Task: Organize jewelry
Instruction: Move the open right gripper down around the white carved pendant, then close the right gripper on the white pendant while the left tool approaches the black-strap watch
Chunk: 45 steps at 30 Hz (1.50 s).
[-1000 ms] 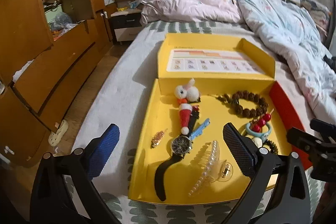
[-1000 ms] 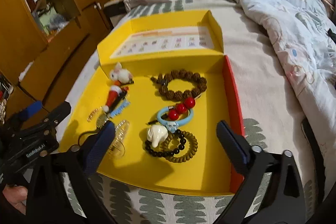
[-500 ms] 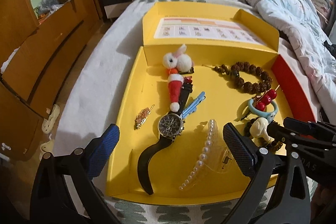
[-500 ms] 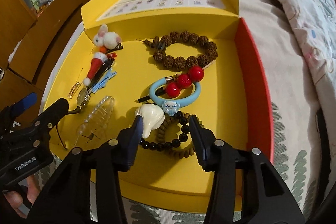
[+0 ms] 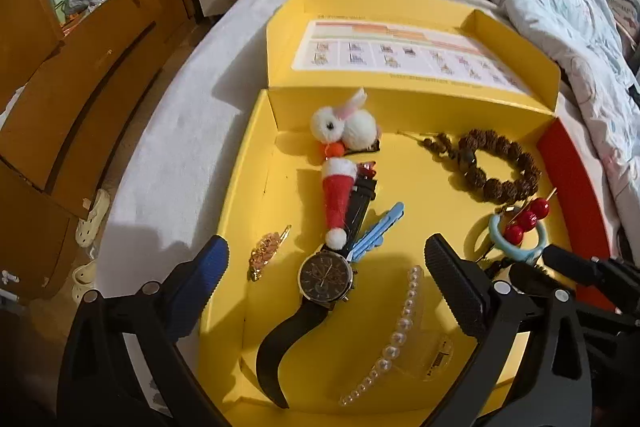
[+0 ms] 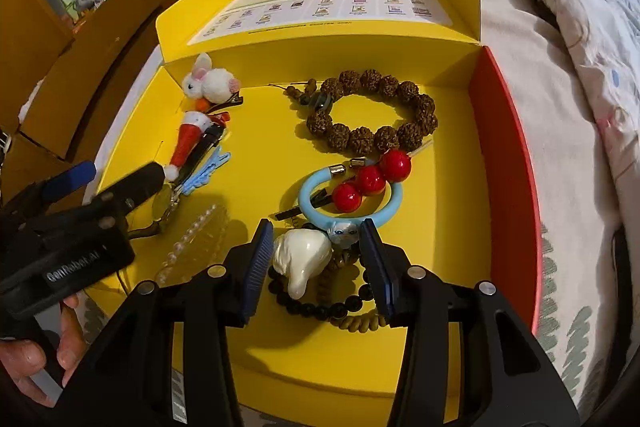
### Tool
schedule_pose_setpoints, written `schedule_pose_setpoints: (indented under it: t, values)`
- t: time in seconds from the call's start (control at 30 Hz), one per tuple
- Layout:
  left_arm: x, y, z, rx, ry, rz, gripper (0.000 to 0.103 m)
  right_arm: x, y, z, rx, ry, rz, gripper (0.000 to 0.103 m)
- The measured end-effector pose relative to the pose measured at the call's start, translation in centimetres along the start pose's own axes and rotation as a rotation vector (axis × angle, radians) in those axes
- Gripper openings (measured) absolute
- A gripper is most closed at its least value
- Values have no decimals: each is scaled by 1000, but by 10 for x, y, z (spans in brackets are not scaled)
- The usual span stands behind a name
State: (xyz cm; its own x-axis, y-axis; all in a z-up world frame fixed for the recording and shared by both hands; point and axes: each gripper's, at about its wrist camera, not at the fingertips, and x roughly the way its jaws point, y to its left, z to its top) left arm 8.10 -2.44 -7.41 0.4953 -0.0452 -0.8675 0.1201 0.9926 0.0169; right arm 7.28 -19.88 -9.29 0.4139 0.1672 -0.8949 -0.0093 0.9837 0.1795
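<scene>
1. I am looking down into an open yellow box (image 6: 256, 123) lying on a bed (image 6: 552, 75), with jewelry scattered across its floor.
2. My right gripper (image 6: 318, 267) hangs at six o'clock in the right wrist view, its jaws half apart after narrowing. They straddle a white shell-like charm (image 6: 301, 259) on a black bead bracelet (image 6: 312, 307); I cannot tell whether the pads touch it.
3. At twelve o'clock from that charm lie a blue ring with red beads (image 6: 352, 195) and a brown bead bracelet (image 6: 372, 115).
4. My left gripper (image 5: 326, 285) gapes wide, gripping nothing, above a wristwatch (image 5: 326, 277).
5. A pearl hair claw (image 5: 396, 335) lies at five o'clock from the watch, and a bunny clip (image 5: 344, 123) at twelve.
</scene>
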Motion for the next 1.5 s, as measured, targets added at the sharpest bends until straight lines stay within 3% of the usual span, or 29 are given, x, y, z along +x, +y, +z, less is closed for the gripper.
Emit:
schedule_pose_setpoints:
  t: [0.4,0.7,0.83,1.2,1.5]
  values:
    - [16,-6,3,15,34,-16,98,6,-12,6,48,-16,-46,47]
    - [26,-10,-1,29,78,-22,98,5,-18,7,65,-9,-25,48]
    - [31,-12,-4,40,102,-24,88,6,-19,7,72,-10,-14,48]
    - [38,-10,-4,24,119,-42,85,1,-23,8,100,-22,0,48]
    - [36,-3,-7,5,131,-49,79,-3,8,-2,-9,6,-10,48]
